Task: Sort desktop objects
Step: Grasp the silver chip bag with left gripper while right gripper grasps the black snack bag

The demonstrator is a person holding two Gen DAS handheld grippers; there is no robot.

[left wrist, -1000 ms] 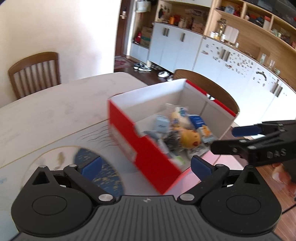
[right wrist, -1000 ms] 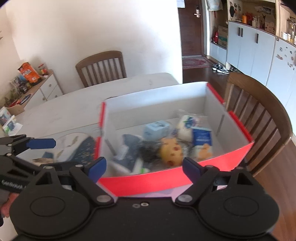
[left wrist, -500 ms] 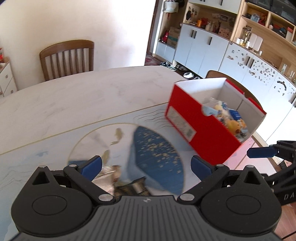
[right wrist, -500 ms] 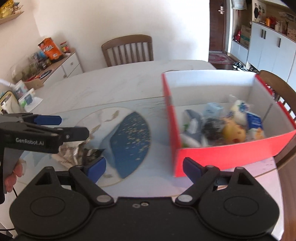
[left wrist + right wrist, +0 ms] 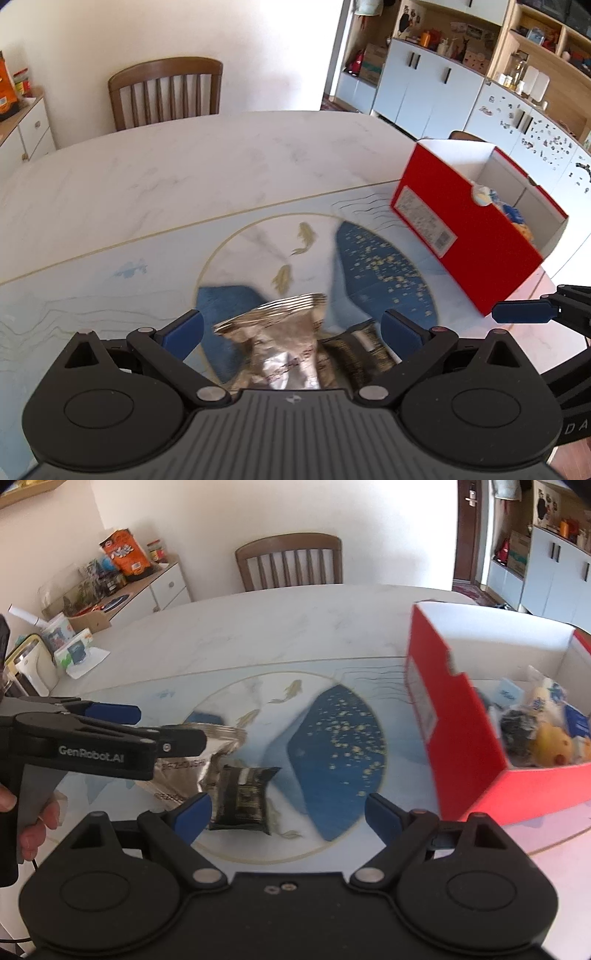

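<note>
Left gripper: fingers spread wide, poised over a crinkled silver foil packet that lies between the two blue pads without either pad touching it. Seen from the right wrist view as a black tool reaching in from the left edge of the table, its tips over the same silver packet.

Right gripper: spread wide too, nothing between the fingers. Hangs above the near edge of the table, over the printed mat with its blue patch and gold fish.

Dark packet: flat on the mat, touching the silver one on its right side, just ahead of the right gripper's left pad. In the left wrist view, only partly visible beside the silver packet.

Red box: open-topped, white inside, standing at the right edge of the table, part on the mat. Holds a heap of small things, among them a yellow toy and a blue-and-white packet; the rest too blurred to name.

Marble-look table: bare stone beyond the mat's far edge. Wooden chair drawn up to the far edge. White sideboard against the wall at the left, with an orange snack bag on top.
</note>
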